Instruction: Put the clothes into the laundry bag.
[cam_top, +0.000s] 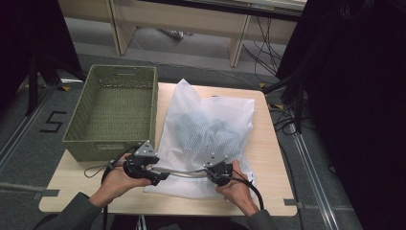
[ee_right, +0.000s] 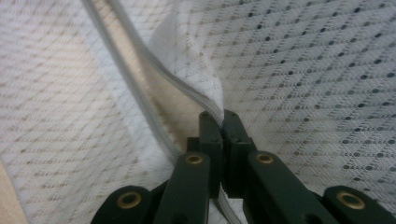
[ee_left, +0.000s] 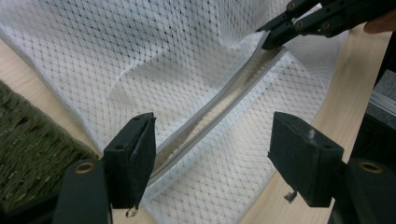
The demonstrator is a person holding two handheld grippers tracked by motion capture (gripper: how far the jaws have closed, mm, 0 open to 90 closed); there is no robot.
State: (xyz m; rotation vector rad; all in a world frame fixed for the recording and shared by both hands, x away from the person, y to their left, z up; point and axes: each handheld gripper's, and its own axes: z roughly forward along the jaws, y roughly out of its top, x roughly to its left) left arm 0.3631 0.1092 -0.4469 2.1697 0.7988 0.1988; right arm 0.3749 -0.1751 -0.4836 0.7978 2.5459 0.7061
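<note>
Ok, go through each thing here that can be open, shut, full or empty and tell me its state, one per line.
Mesh laundry bag: lying flat on the table, bluish clothing inside.
Zipper: open, its two edges parted.
Green basket: upright, empty.
Left gripper: open, jaws either side of the zipper edges.
Right gripper: shut on the upper zipper edge, lifting it.

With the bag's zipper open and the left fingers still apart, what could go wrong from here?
1. The right gripper pinches only the thin zipper edge of the mesh bag, so the edge may slip out.
2. The left gripper stands open around the zipper; closing could catch both edges or miss.
3. The green basket sits close beside the left hand, so a knock is possible.
</note>
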